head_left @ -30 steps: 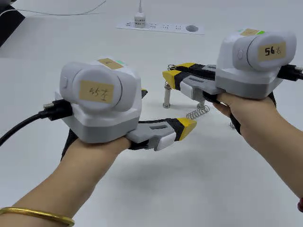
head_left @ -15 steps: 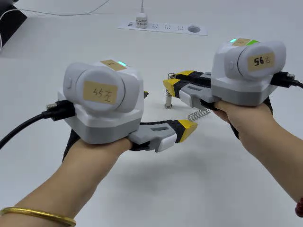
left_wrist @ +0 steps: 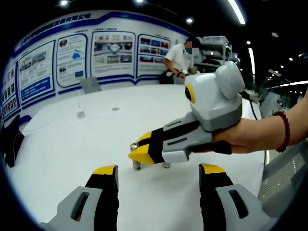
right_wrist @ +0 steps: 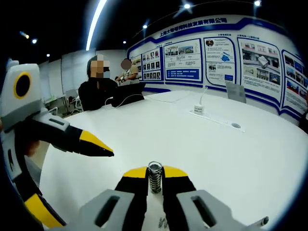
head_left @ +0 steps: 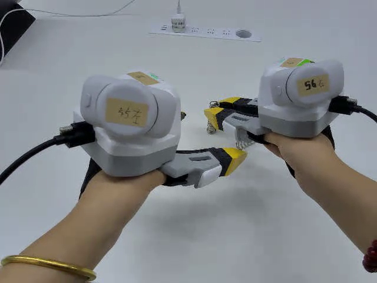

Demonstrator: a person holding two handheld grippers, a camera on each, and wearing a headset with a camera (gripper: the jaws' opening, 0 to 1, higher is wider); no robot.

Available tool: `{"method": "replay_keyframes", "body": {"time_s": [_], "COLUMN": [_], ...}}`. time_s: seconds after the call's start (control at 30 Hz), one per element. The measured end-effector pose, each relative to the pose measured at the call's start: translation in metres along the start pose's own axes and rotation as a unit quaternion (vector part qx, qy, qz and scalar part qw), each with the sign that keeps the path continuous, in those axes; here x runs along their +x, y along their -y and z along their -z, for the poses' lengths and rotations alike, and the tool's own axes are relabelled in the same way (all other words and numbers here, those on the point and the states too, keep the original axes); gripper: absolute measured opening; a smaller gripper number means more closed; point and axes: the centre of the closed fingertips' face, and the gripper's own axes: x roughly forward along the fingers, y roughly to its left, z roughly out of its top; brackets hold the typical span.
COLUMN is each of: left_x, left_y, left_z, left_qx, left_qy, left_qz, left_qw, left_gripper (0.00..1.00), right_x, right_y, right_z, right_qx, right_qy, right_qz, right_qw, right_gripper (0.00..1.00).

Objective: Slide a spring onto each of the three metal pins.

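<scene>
My right gripper is shut on a small steel spring, which stands upright between its yellow tips. Its tips hang just over an upright metal pin that is mostly covered by them. From the left gripper view I see two pins standing under the right gripper. A loose spring lies on the table beneath the right gripper's body. My left gripper is open and holds nothing, a short way in front of the pins.
A white power strip with a plug lies at the table's far edge. A dark object sits at the far left. The left gripper's black cable trails off left. People sit and stand beyond the table.
My right gripper has come down with the spring onto the pin, which showed fully below it a second ago. The left gripper has hardly moved.
</scene>
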Motion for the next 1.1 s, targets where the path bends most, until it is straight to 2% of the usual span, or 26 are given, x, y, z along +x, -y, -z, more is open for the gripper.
{"method": "replay_keyframes", "body": {"time_s": [0.2, 0.4, 0.5, 0.6, 0.7, 0.87, 1.1], "left_x": [-0.001, -0.001, -0.001, -0.003, -0.005, -0.006, -0.003], "left_y": [-0.001, -0.001, -0.001, -0.003, -0.006, -0.005, -0.002], "left_z": [0.000, 0.000, -0.001, -0.003, -0.005, -0.012, -0.011], "left_qx": [0.000, -0.002, 0.000, 0.008, 0.020, 0.020, 0.024], "left_qy": [0.000, 0.001, 0.001, 0.004, 0.005, 0.019, 0.021], "left_qz": [-0.001, -0.001, 0.000, -0.008, -0.019, -0.016, -0.011], "left_qw": [1.0000, 1.0000, 1.0000, 0.9999, 0.9996, 0.9995, 0.9994], "left_gripper": [0.69, 0.69, 0.66, 0.64, 0.65, 0.64, 0.63], "right_x": [0.001, 0.001, 0.000, -0.005, -0.010, -0.020, -0.040], "right_y": [-0.001, -0.003, -0.005, -0.006, -0.008, -0.007, -0.003], "right_z": [0.009, 0.008, 0.008, 0.001, -0.007, -0.021, -0.033], "right_qx": [-0.001, -0.003, 0.005, 0.001, 0.020, 0.023, 0.037], "right_qy": [-0.012, -0.010, -0.011, -0.004, 0.008, 0.026, 0.040], "right_qz": [0.002, 0.002, -0.001, 0.000, -0.003, 0.005, 0.016], "right_qw": [0.9999, 0.9999, 0.9999, 1.0000, 0.9998, 0.9994, 0.9984], "right_gripper": [0.12, 0.12, 0.17, 0.18, 0.21, 0.22, 0.25]}}
